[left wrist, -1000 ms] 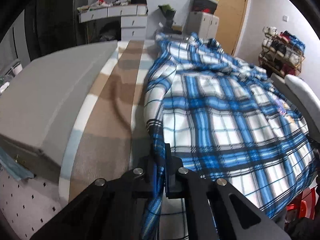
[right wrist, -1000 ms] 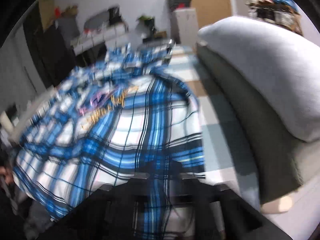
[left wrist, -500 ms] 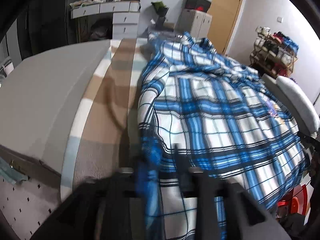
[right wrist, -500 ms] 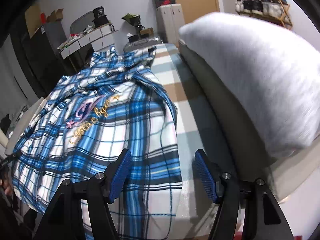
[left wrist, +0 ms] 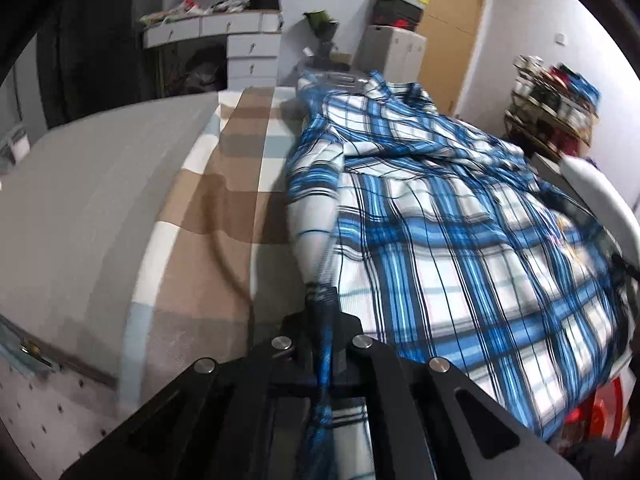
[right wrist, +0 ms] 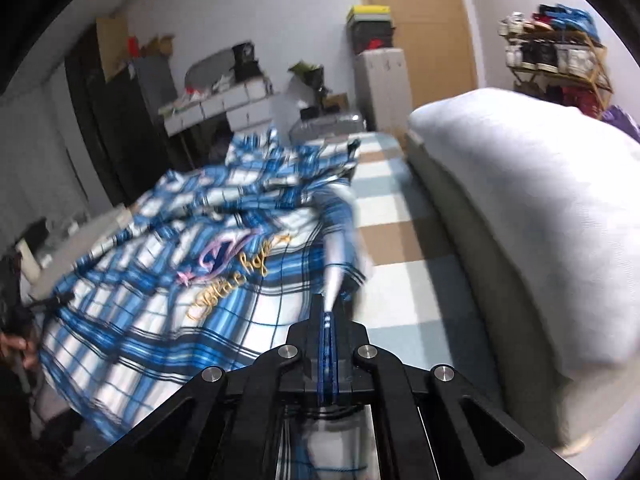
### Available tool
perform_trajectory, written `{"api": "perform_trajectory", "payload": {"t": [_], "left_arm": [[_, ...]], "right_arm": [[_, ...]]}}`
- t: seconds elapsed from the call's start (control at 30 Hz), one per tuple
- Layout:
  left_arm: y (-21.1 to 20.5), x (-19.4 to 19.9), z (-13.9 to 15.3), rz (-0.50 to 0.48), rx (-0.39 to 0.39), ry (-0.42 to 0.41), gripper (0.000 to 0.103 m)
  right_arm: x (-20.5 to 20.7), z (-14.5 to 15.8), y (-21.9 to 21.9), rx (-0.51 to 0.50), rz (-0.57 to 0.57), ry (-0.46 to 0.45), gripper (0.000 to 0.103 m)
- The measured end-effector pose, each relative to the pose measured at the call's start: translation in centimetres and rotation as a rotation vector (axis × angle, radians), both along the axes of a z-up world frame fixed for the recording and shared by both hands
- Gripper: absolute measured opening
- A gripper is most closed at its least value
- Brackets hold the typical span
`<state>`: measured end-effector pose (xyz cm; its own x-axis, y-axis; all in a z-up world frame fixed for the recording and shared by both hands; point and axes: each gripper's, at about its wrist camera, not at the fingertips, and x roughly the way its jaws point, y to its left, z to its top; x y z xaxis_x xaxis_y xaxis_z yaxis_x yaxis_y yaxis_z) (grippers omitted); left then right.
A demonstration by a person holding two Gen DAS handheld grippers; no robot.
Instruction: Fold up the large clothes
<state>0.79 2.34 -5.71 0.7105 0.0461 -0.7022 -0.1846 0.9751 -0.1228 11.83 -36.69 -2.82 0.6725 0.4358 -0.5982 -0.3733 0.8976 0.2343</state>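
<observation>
A large blue, white and black plaid shirt [left wrist: 440, 216] lies spread over a bed with a brown, white and pale blue checked cover [left wrist: 224, 184]. My left gripper [left wrist: 322, 312] is shut on the shirt's near left hem, which is lifted and pulled taut. In the right wrist view the shirt [right wrist: 168, 280] shows gold and pink embroidered lettering [right wrist: 236, 268]. My right gripper [right wrist: 328, 316] is shut on its near right hem, lifted off the cover [right wrist: 396, 264].
A grey cushion [left wrist: 80, 216] lies along the left of the bed, a white pillow [right wrist: 540, 216] along the right. White drawers [left wrist: 252, 56], boxes and a wooden door [left wrist: 452, 20] stand beyond. A shoe rack [right wrist: 556, 52] is at far right.
The right gripper was open over the hem half a second ago and has now shut on it. Both grippers have lifted the near hem, drawing the shirt taut.
</observation>
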Motion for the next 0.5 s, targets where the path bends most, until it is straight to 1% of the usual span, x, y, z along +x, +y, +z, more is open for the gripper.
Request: {"api": "perform_trajectory", "payload": {"t": [0.03,0.13,0.23,0.3,0.37,0.43,0.5], "left_arm": [[0.0,-1.0,0.4,-0.014,-0.001,-0.011,0.000],[0.0,-3.4,1.4,-0.051,-0.054,-0.037,0.000],[0.6,-3.6,2.5,-0.069,-0.092,-0.066,0.000],[1.1,-2.7,3.8,-0.090,-0.117,-0.120,0.000],[1.5,-1.6,5.4,-0.119,-0.123,-0.186,0.000],[1.7,-0.3,7.1,-0.135,-0.106,-0.245,0.000],[1.9,0.5,8.1,-0.130,-0.078,-0.286,0.000]], "right_arm": [[-0.7,0.1,-0.5,-0.003,-0.007,0.012,0.001],[-2.2,0.6,-0.6,-0.019,0.000,0.023,0.001],[-2.5,1.7,0.0,-0.002,0.035,0.009,0.001],[-1.7,3.0,0.9,0.023,0.068,-0.033,0.001],[-0.6,4.4,1.7,0.044,0.094,-0.077,0.001],[0.6,5.7,2.5,0.052,0.117,-0.122,0.001],[2.0,7.6,3.3,0.041,0.108,-0.194,0.001]]}}
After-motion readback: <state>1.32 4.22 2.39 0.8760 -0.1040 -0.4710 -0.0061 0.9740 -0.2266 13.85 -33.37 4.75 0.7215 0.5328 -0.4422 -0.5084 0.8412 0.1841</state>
